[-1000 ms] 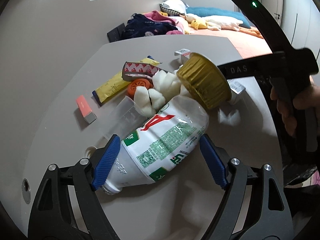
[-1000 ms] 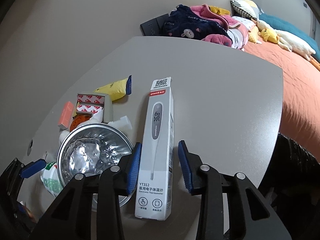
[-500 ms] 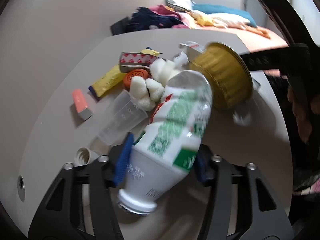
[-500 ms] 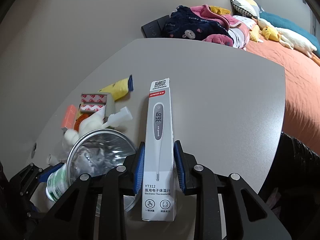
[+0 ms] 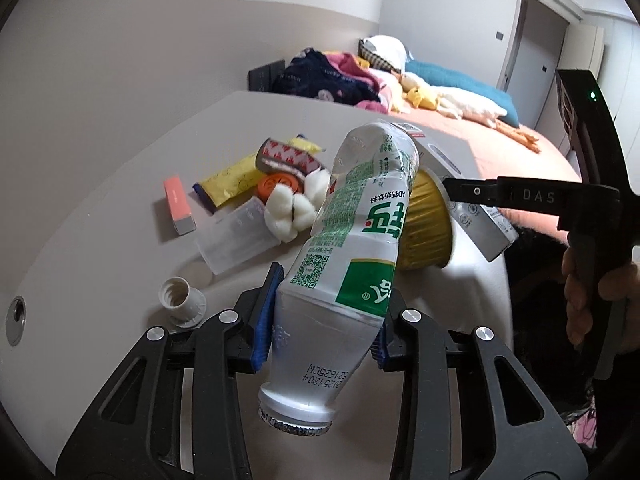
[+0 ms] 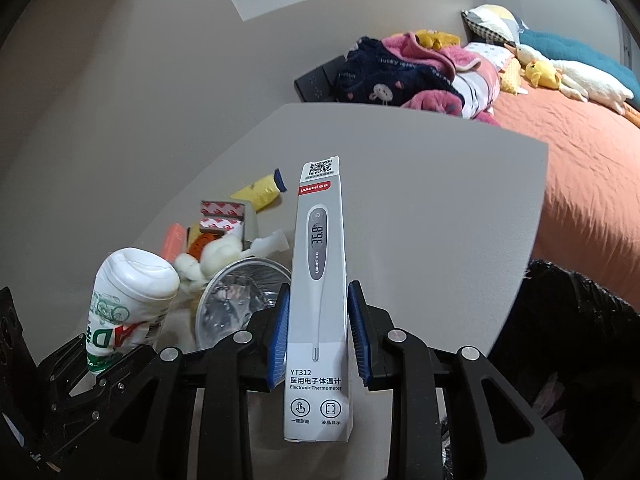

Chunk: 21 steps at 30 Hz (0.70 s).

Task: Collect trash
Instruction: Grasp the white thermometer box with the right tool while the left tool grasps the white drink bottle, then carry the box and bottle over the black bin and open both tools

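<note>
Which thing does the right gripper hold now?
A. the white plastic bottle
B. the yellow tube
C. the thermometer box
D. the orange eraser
C: the right gripper has both blue pads pressed on the sides of the thermometer box.

Soft, even indoor light — faint shadows on the table (image 5: 120, 208); sharp focus, strong fisheye bending, dark vignetted corners.

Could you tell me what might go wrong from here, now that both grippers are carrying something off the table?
The left gripper has just been closing on the crushed bottle near its neck; the long body hangs forward and could swing into the foil cup. The right gripper pinches the thermometer box low down, so the tall box may pivot or slip.
</note>
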Motion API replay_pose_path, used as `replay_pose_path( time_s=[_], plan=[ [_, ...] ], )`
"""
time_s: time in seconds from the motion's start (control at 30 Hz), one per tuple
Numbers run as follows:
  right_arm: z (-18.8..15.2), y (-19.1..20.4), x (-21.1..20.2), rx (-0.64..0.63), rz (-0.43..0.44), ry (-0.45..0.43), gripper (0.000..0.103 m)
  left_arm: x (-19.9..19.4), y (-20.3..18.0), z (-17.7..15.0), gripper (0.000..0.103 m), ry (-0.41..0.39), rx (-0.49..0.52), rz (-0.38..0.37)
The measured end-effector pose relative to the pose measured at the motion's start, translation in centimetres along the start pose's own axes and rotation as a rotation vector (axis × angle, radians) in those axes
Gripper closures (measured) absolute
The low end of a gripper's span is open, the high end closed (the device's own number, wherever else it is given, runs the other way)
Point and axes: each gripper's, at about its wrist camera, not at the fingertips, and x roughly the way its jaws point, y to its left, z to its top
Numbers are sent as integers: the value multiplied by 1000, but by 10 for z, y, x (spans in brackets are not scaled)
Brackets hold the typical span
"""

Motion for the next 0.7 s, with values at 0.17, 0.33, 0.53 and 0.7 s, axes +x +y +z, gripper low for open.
replay_pose_path(
  time_s=[0.17, 0.33, 0.53, 0.7],
  plan=[
    [-2, -3, -22, 1, 13, -29, 73, -16, -16, 3, 65, -34, -8, -26],
    [-8, -9, -45, 4, 17, -56, 73, -23, -34, 7, 65, -54, -12, -56],
    [-15, -17, -73, 4, 17, -91, 73, -25, -57, 9, 65, -69, -4, -93],
    [-21, -26, -97, 5, 16, -117, 73, -28, -81, 9, 65, -74, 13, -124]
  ],
)
